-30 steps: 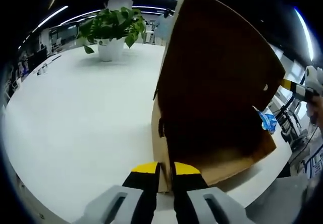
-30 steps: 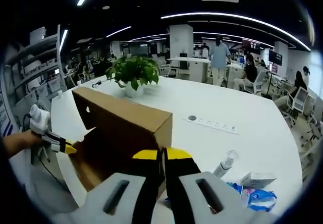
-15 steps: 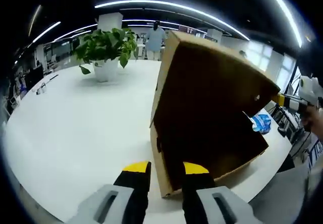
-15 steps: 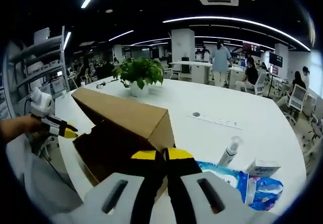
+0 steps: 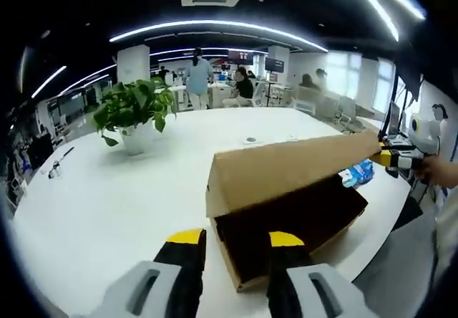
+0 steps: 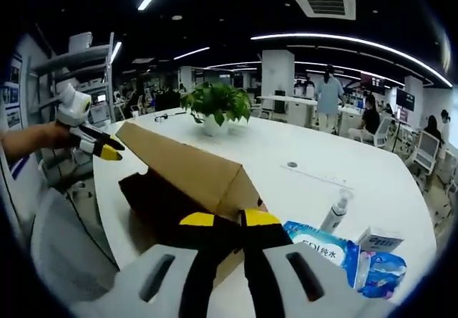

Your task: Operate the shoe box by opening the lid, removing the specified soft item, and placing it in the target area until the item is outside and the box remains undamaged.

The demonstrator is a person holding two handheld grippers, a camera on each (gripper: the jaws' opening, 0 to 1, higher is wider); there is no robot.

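Note:
The brown cardboard shoe box (image 5: 300, 225) lies on the white table (image 5: 107, 203), its tan lid (image 5: 286, 171) raised at a slant over a dark inside. No contents can be made out in there. My left gripper (image 5: 236, 238) is open, and the box's near corner sits between and just beyond its yellow tips. It also appears at the lid's far end as the left gripper (image 6: 107, 150), slightly clear of the cardboard. My right gripper (image 6: 229, 219) is shut on the lid (image 6: 193, 171) at its near corner, and shows as the right gripper (image 5: 390, 159) on the lid's far corner.
A potted plant (image 5: 132, 114) stands further back on the table. Beside the box lie a blue packet (image 6: 318, 243), a small carton (image 6: 379, 241) and a spray bottle (image 6: 335, 210). A socket plate (image 6: 290, 165) is set into the tabletop. People stand at desks behind.
My left jaws have spread apart and let go of the box edge, drawing back a little. The right gripper has kept its hold on the lid, which now slants lower.

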